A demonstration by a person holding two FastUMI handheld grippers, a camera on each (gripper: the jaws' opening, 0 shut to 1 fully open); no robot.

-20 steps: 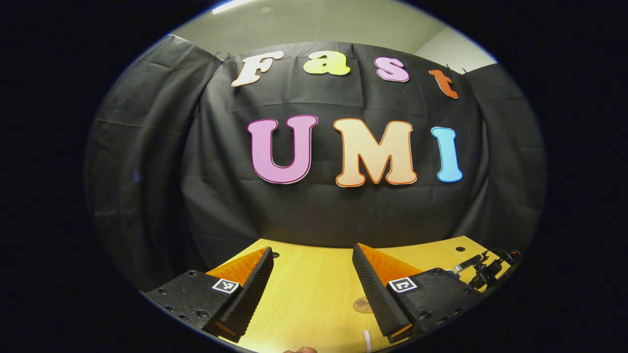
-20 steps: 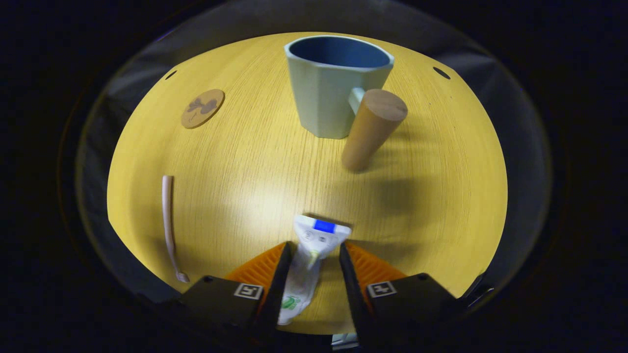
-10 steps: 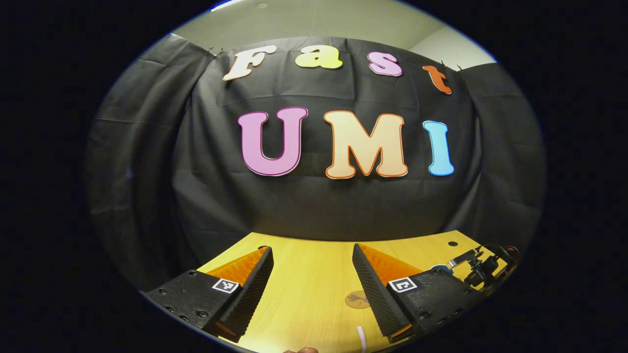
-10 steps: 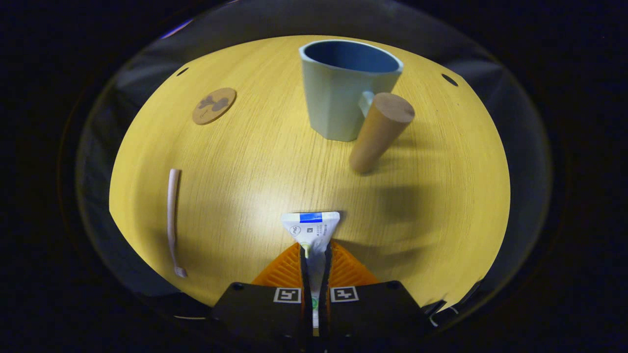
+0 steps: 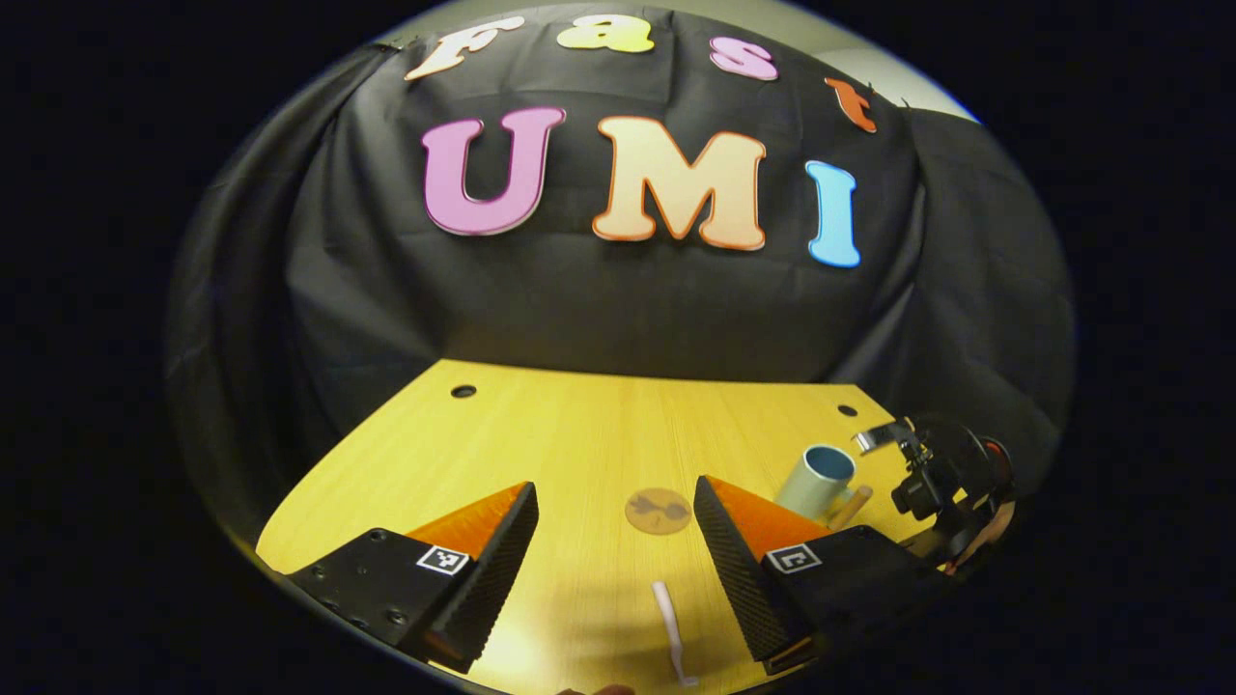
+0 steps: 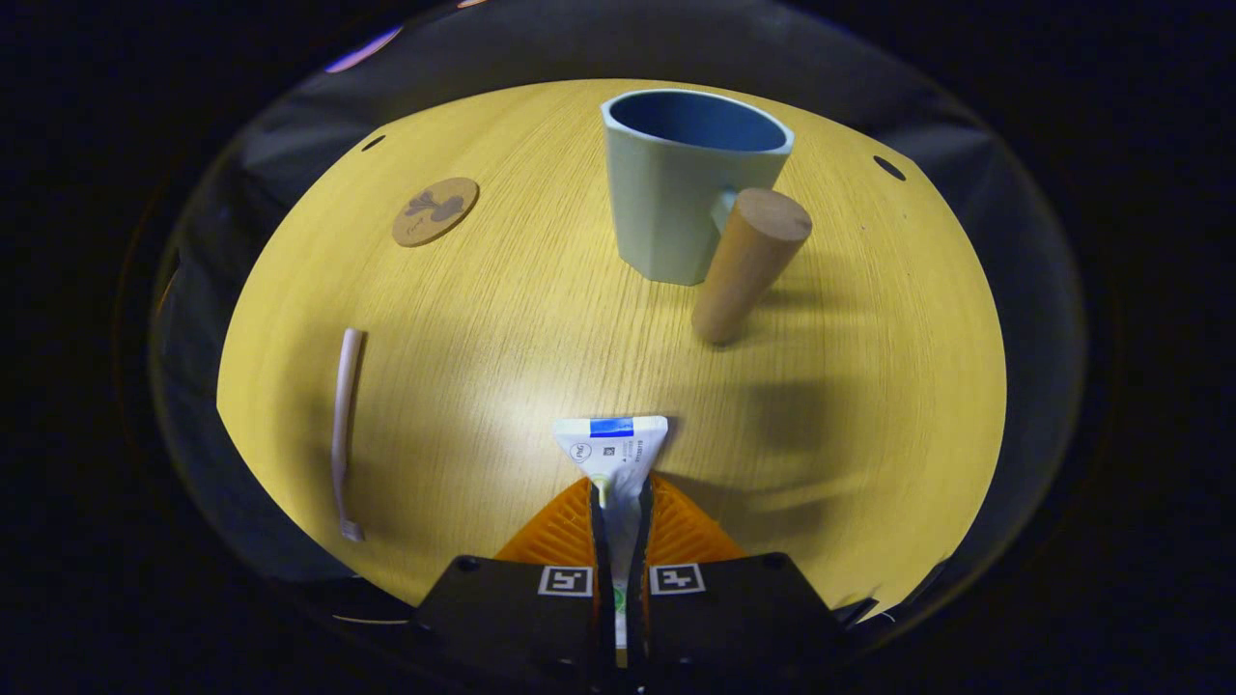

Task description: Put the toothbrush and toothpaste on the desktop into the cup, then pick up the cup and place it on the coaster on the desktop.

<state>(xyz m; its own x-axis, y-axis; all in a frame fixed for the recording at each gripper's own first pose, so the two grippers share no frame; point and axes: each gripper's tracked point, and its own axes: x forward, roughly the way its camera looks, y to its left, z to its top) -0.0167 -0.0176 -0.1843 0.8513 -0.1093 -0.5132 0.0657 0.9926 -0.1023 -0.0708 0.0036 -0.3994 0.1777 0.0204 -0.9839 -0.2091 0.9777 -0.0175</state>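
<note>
The right tool [image 6: 618, 502] is pinched tight on the toothpaste [image 6: 611, 446], a soft flattened white tube whose crimped, blue-marked end fans out just ahead of the ribbed fingertips [image 6: 558, 521]. Ahead of it on the pale wood-grain surface [image 6: 502, 319] stands the cup [image 6: 681, 188], pale green and faceted with a dark blue inside, its fat wooden peg handle [image 6: 748, 265] slanting toward the tool. Off to its left lies the toothbrush [image 6: 343, 430], a thin pale curved stick, and farther on the round cork coaster [image 6: 435, 210].

The left tool [image 5: 613, 541] hangs wide open above the surface, the toothbrush [image 5: 668, 618] lying between its ridged fingers [image 5: 488, 579] and the coaster [image 5: 658, 510] just beyond.

Since half a second ago the left tool has tipped downward, bringing the cup [image 5: 816, 478] into sight, while the right one has kept its grip with hardly any shift.
</note>
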